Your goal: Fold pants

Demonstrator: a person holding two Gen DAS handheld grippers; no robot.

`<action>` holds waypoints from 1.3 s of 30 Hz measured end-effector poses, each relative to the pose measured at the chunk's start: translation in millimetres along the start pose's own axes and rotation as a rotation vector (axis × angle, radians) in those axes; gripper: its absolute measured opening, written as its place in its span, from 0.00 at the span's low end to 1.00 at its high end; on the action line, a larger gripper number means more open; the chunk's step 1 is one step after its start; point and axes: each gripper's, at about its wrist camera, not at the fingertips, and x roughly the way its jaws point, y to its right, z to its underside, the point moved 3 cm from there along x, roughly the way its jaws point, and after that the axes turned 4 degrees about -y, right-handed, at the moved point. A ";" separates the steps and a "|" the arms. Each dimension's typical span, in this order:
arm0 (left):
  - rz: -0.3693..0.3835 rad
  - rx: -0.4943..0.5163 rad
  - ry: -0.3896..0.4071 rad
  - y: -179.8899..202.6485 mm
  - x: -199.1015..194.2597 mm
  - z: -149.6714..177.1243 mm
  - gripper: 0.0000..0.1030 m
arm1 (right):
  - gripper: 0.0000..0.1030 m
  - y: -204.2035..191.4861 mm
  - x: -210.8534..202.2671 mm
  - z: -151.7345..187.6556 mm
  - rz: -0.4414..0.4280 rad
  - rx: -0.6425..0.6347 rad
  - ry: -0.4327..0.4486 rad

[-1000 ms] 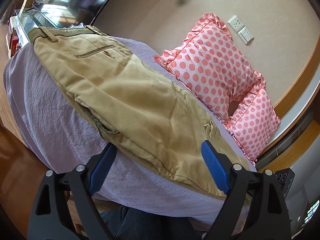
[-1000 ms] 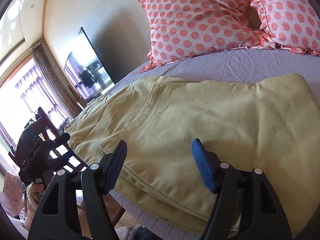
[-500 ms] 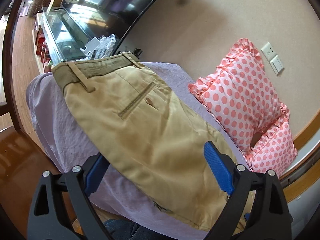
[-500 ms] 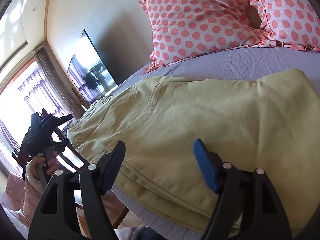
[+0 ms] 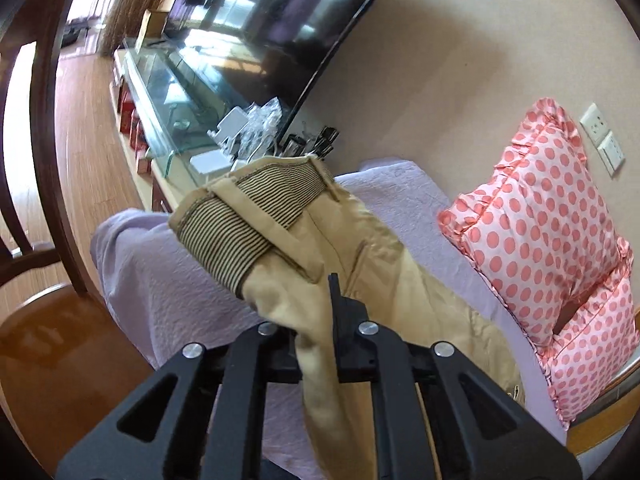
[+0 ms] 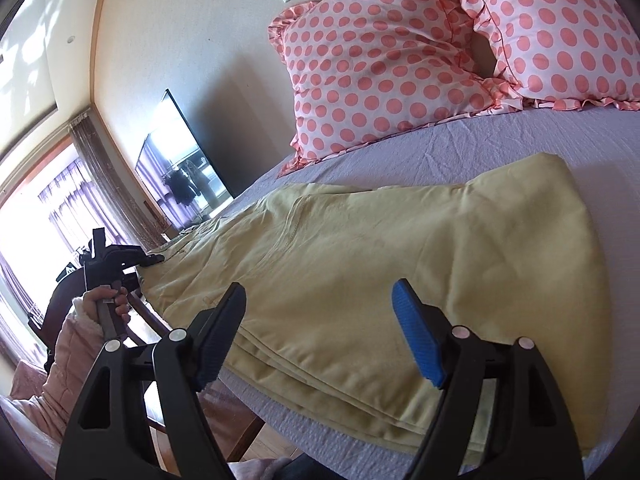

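Left wrist view: left gripper (image 5: pixel 316 344) is sitting at 6 o'clock, jaws clamped tight on a bunch of the khaki pants (image 5: pixel 384 300) w/ fabric squeezed between the fingers and spilling down below them. Waistband (image 5: pixel 240 220), striped lining showing, is curling up & over just past the jaws toward 11 o'clock. Rest of pants are trailing off to 4 o'clock across the lavender bedsheet (image 5: pixel 160 280). Farther out at 3 o'clock, two pink polka-dot pillows (image 5: pixel 548 216) are leaning on the wall. At 12 o'clock a big TV (image 5: pixel 264 20) is standing above a glass-top cabinet (image 5: pixel 160 92).

Right wrist view: right gripper (image 6: pixel 320 336) at 6 o'clock is hovering w/ blue-padded jaws spread wide, nothing between them, fingertips over the near folded edge of the pants (image 6: pixel 400 264). Pants are lying flat on the sheet (image 6: pixel 480 144), layers stacked at the near edge. At 9 o'clock the left gripper (image 6: pixel 154 259) is pinching the waistband end, person's hand (image 6: pixel 104 308) wrapped round its handle. Beyond the pants, the pillows (image 6: pixel 384 64) are filling 12–2 o'clock; the TV (image 6: pixel 180 172) is showing at 10 o'clock, by a bright window w/ curtains (image 6: pixel 92 200).
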 end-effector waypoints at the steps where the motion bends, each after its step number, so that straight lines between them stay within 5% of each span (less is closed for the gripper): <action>1: 0.023 0.057 0.022 21.0 -10.3 0.4 0.06 | 0.75 3.6 -5.1 -1.2 0.008 0.006 0.015; 5: 0.150 0.355 0.070 135.3 -51.7 29.9 0.07 | 0.76 24.0 -29.6 -5.3 0.055 0.055 0.091; 8: 0.327 0.583 0.034 220.7 -75.3 85.5 0.08 | 0.78 46.6 -54.4 -5.9 0.099 0.125 0.160; 13: 0.525 0.906 -0.157 310.8 -60.1 226.3 0.11 | 0.79 86.0 -96.8 -0.3 0.167 0.265 0.258; 17: 0.554 1.027 -0.409 327.0 -21.0 316.1 0.11 | 0.80 110.5 -122.6 5.0 0.197 0.349 0.284; 18: 0.528 1.035 -0.404 326.5 -15.7 323.6 0.11 | 0.80 113.7 -128.5 5.4 0.205 0.354 0.291; 24: 0.554 0.985 -0.302 336.7 -32.1 314.0 0.12 | 0.80 118.7 -133.2 -7.7 0.133 0.363 0.303; 28: 0.461 1.135 -0.361 339.3 -21.8 354.1 0.24 | 0.80 119.2 -115.0 -18.9 0.028 0.400 0.240; 29: 0.490 1.151 -0.341 334.3 -28.3 354.8 0.31 | 0.80 119.9 -109.2 -21.8 0.022 0.402 0.210; 31: 0.674 1.119 -0.419 322.4 -47.1 345.4 0.58 | 0.80 120.7 -98.5 -25.9 0.033 0.394 0.153; 34: 0.854 1.006 -0.479 294.6 -64.0 305.2 0.71 | 0.73 124.3 -80.2 -31.5 0.068 0.377 0.058; 36: 0.791 0.929 -0.422 273.6 -52.6 266.0 0.75 | 0.66 129.0 -67.6 -34.2 0.085 0.369 0.004; 39: 0.565 0.774 -0.356 240.2 -7.3 203.8 0.76 | 0.59 139.0 -48.7 -35.2 0.125 0.379 -0.067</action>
